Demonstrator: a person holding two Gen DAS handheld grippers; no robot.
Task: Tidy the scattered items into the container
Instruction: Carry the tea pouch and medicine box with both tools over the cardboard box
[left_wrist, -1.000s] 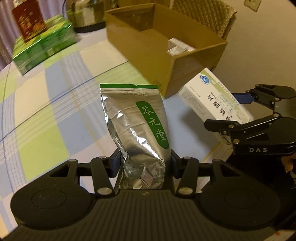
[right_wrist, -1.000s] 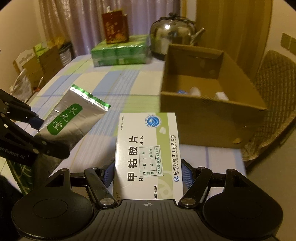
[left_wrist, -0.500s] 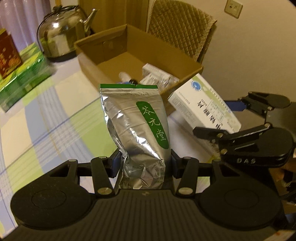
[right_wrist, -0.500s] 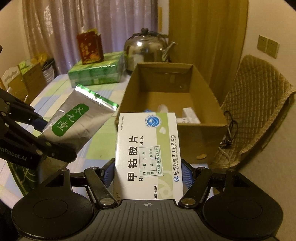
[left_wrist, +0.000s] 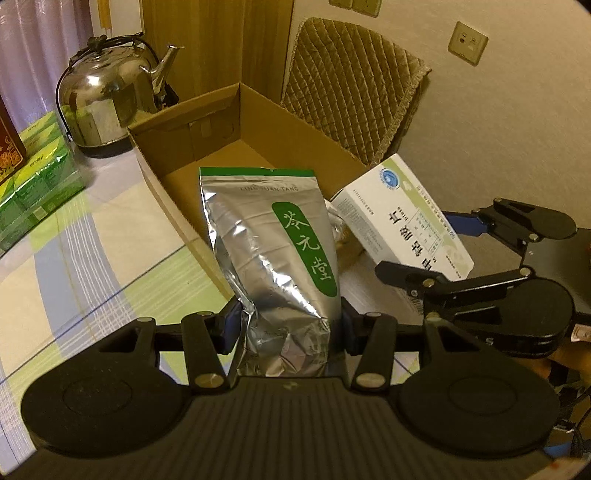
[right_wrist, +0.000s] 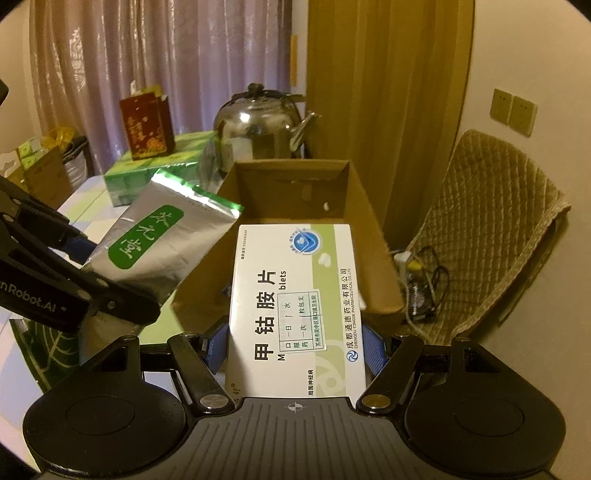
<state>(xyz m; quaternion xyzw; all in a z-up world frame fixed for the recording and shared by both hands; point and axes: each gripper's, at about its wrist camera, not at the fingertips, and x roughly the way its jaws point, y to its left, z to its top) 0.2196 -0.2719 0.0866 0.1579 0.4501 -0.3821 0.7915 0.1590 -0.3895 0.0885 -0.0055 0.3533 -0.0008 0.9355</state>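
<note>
The left tongs (left_wrist: 290, 325) are clenched on the lower end of a silver foil pouch (left_wrist: 273, 251) with a green label, and the right tongs (right_wrist: 295, 347) are clenched on a white medicine box (right_wrist: 295, 306); both items are held in the air at the near end of the open cardboard box (left_wrist: 221, 122), the pouch over its left wall and the medicine box just right of it. The carton stands on a checked bench (left_wrist: 74, 251), with a steel kettle (left_wrist: 107, 103) behind it, green packs (left_wrist: 37, 173) to the left and a padded chair (left_wrist: 351, 85) beyond. The step in hand looks like the carry to the container. Next, each item should travel forward until fully above the opening, be lowered inside, then let go, one at a time so they do not collide.
</note>
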